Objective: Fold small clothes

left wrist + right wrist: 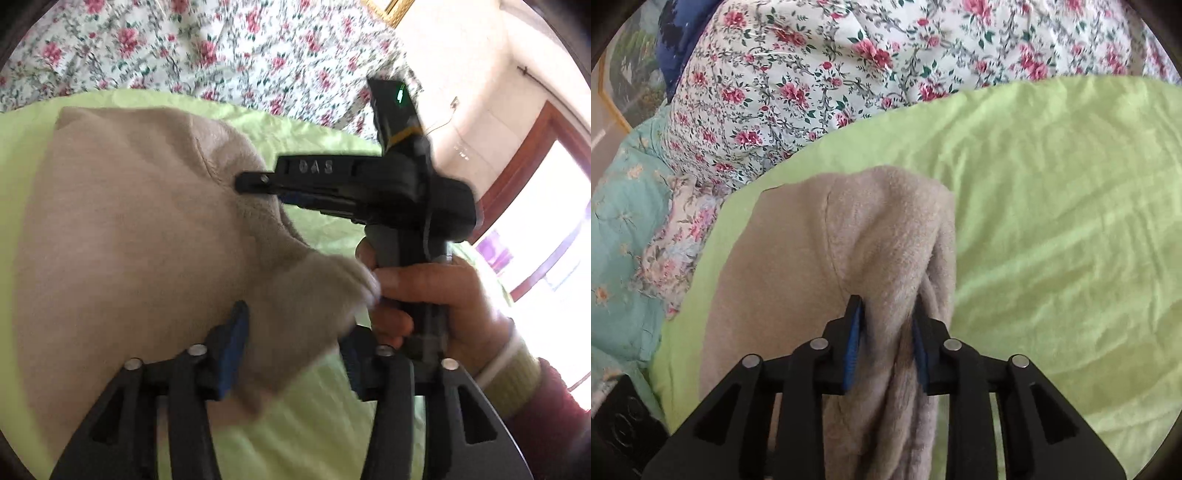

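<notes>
A beige fleece garment [827,251] lies on the light green sheet [1052,206] of a bed, filling the 6 to 9 o'clock part of my right wrist view and most of the left half of my left wrist view [122,229]. A bunched fold of it rises between the blue pads [854,343] of my right gripper [886,343] at 6 o'clock, and the pads press against that fold from both sides, so I read this tool as clamped on the cloth. In the left wrist view my left gripper [295,350] stands with its jaws apart at 6 o'clock; a loose corner of the fleece hangs between them, blurred, touching the left-hand pad [232,350] and clear of the other, so this tool is not gripping. The right gripper [258,184] reaches in from 3 o'clock there, its tips at the garment's edge near the centre, with my right hand [424,295] wrapped round its handle. Beyond the green sheet, from 10 to 1 o'clock, lies a floral quilt [798,88] in red and white, and at 9 o'clock a turquoise quilt [624,206].
</notes>
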Available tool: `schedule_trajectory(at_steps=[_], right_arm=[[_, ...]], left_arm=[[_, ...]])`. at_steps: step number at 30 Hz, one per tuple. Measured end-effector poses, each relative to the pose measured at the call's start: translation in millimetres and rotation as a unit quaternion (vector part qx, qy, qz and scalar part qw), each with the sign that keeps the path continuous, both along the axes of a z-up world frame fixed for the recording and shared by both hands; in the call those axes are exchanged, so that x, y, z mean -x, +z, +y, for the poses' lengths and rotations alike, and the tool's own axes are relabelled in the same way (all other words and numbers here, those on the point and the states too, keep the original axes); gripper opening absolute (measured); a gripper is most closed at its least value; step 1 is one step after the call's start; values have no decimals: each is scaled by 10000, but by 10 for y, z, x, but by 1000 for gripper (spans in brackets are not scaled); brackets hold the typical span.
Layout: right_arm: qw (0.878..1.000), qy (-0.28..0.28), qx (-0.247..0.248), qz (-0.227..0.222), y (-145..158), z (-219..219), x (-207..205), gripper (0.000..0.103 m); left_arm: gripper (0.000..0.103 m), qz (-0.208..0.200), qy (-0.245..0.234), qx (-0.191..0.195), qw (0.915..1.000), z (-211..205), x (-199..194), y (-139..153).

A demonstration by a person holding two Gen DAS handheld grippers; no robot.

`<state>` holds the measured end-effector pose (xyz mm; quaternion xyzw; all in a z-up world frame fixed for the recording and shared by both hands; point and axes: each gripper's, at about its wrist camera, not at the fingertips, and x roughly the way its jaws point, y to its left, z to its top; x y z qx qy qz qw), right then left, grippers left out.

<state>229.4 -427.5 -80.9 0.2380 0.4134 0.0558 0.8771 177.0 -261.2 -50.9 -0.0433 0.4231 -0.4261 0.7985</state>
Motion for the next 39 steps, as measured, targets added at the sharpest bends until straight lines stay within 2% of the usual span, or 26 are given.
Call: schedule_trajectory(at_steps=[1,2,4,5,7,10,12,15,19,21,23,25,26,27,28,29,30,34,39], right_arm=[[10000,-25,22,-4,18,-4,43,38],[10000,-70,22,-18,35,-16,110,43],[9999,-141,-3,-46,55,-40,236,62],[9999,-136,-39,-66,65,-46,306,64],[9999,-76,-97,-72,65,-40,397,69],[9999,18,-110,12,10,-19,424,72],[9998,4,-193,87,-56,-43,385,72],[9983,14,-560,174,-168,-102,279,72],[9973,117,-663,298,-275,-95,124,72],[9968,184,-710,326,-316,-90,55,72],[9966,241,-721,324,-332,-80,1,72],[9963,290,-721,362,-354,-55,-56,69],[9961,319,-733,382,-363,-41,-77,66],[9953,370,-798,408,-379,-19,-96,53],[9944,394,-887,428,-391,-3,-104,45],[9944,372,-905,390,-380,19,-92,43],[9948,386,-883,342,-362,29,-76,37],[9958,353,-844,37,-158,158,76,30],[9928,630,-994,-215,56,570,258,30]], left_arm=[[57,-43,3,25,10000,92,60,49],[66,-121,58,34,9999,229,106,120],[76,-259,189,69,9995,430,144,220],[84,-332,349,53,9988,589,139,277],[87,-373,645,27,9972,823,77,339],[89,-255,963,-44,9950,1013,-190,304],[89,46,1119,-49,9937,1097,-472,198],[89,563,1189,137,9912,1135,-864,-10],[90,1057,1149,174,9876,1030,-1257,-300],[90,1191,1043,214,9872,957,-1343,-390],[88,1171,983,66,9882,833,-1420,-438],[80,1104,914,-77,9896,765,-1424,-454],[64,1079,822,-60,9907,724,-1433,-446],[61,1025,788,-92,9916,695,-1431,-433],[58,895,770,-169,9929,665,-1414,-409],[54,786,746,-191,9939,665,-1389,-383],[50,703,732,-190,9947,679,-1354,-358],[45,614,720,-21,9955,876,-1187,-202],[45,383,788,83,9961,1466,-851,57]])
